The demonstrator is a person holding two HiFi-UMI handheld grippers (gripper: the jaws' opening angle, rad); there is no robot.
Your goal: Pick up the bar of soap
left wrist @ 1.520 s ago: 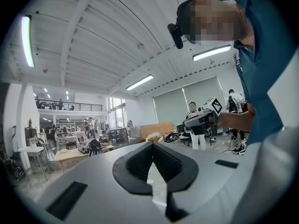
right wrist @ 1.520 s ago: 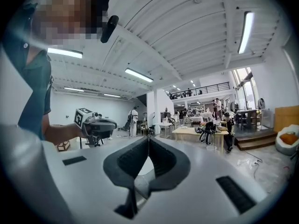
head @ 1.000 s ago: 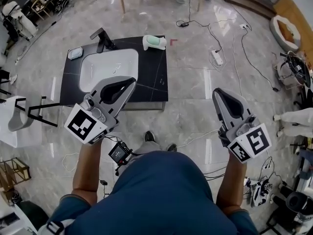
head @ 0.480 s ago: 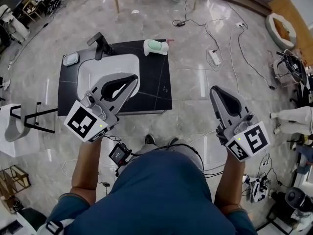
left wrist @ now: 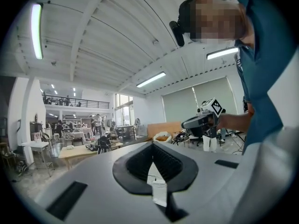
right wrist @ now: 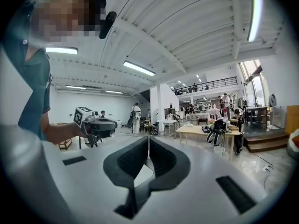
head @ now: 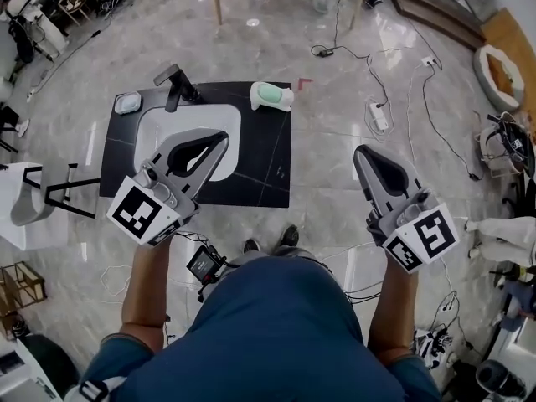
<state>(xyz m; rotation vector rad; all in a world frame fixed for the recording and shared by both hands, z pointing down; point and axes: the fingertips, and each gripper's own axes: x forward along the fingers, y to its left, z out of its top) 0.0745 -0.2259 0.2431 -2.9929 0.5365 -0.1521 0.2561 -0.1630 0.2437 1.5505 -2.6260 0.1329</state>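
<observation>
Our left gripper (head: 223,137) has its jaws together with nothing between them; the left gripper view (left wrist: 152,147) shows the dark pads meeting at a point over open room. Our right gripper (head: 360,152) is the same: pads pressed together and empty in the right gripper view (right wrist: 147,139). Both are held about level in front of us, well apart from each other, each with its marker cube on the near end.

The left gripper's tip hangs over the near right part of a white sink (head: 156,129), which is set into a low black counter (head: 270,159). A black tap (head: 175,83) stands at the sink's far edge. What seems to be the bar of soap (head: 272,95), pale green on a white holder, sits at the counter's far right corner, well apart from both grippers. A small grey dish (head: 128,102) lies at the far left corner.

The right gripper is over bare marble floor (head: 327,166), right of the counter. Cables and a power strip (head: 378,117) lie farther off.
</observation>
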